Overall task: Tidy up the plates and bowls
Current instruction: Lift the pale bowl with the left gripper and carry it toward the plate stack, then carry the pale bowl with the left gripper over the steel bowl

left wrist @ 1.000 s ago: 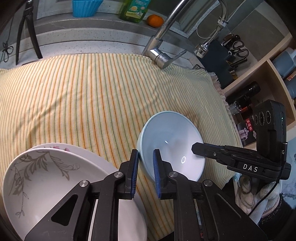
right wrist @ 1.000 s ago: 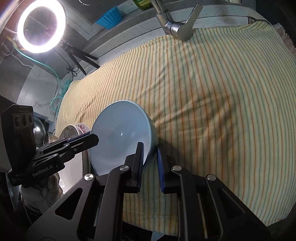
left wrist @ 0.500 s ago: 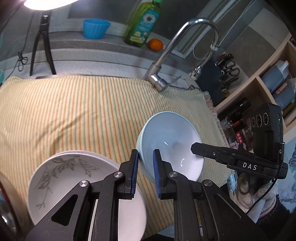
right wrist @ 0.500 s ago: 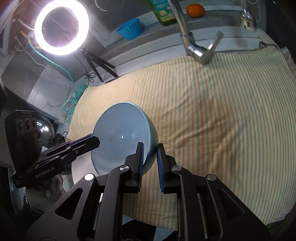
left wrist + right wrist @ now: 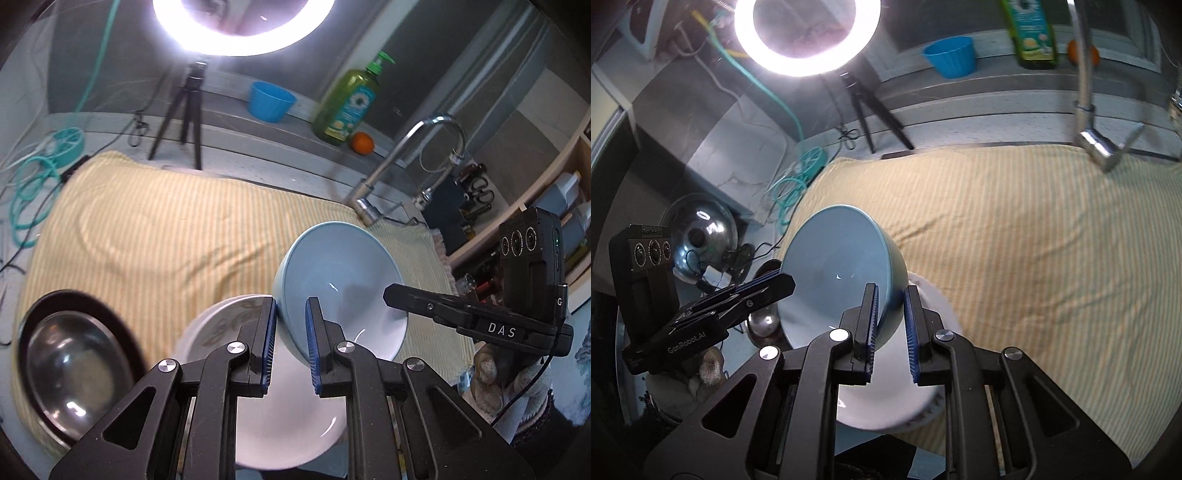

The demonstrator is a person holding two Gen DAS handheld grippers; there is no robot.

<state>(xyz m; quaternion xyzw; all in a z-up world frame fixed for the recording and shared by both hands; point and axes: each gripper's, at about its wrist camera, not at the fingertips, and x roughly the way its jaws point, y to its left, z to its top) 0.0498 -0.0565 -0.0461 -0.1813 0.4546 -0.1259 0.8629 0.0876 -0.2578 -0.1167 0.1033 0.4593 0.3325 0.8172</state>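
A pale blue bowl (image 5: 340, 280) hangs in the air above the striped cloth, tilted, held by its rim from two sides. My left gripper (image 5: 290, 314) is shut on its near-left rim; my right gripper (image 5: 889, 299) is shut on the opposite rim. In the right wrist view the blue bowl (image 5: 834, 266) fills the middle, with the left gripper's fingers (image 5: 768, 288) clamped on its left edge. Beneath it lies a white plate with a leaf pattern (image 5: 288, 406), also the white plate (image 5: 923, 398) in the right wrist view.
A steel bowl in a dark pan (image 5: 74, 362) sits at the left. A yellow striped cloth (image 5: 184, 236) covers the counter. Behind are a faucet (image 5: 402, 155), a soap bottle (image 5: 347, 107), an orange (image 5: 362, 143), a blue cup (image 5: 271, 101), and a ring light on a tripod (image 5: 192, 103). Shelves with bottles (image 5: 554, 206) stand right.
Both grippers have lifted the blue bowl up and back from the cloth, over toward the white plate. The view now takes in the ring light and the steel bowl.
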